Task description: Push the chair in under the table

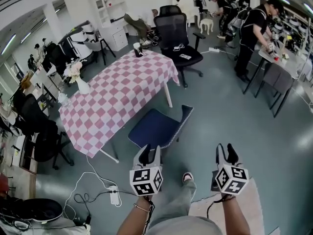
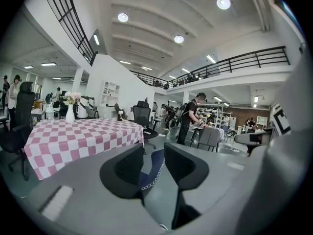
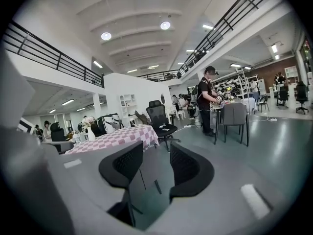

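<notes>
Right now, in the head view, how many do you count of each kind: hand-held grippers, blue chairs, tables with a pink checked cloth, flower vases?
Grippers: 2, the left gripper and the right gripper
Blue chair: 1
Checked table: 1
Flower vase: 1
Total: 5

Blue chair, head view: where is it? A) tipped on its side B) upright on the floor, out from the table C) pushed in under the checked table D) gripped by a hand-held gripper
B: the blue chair stands upright beside the checked table, with its whole seat showing outside the tablecloth's edge.
</notes>
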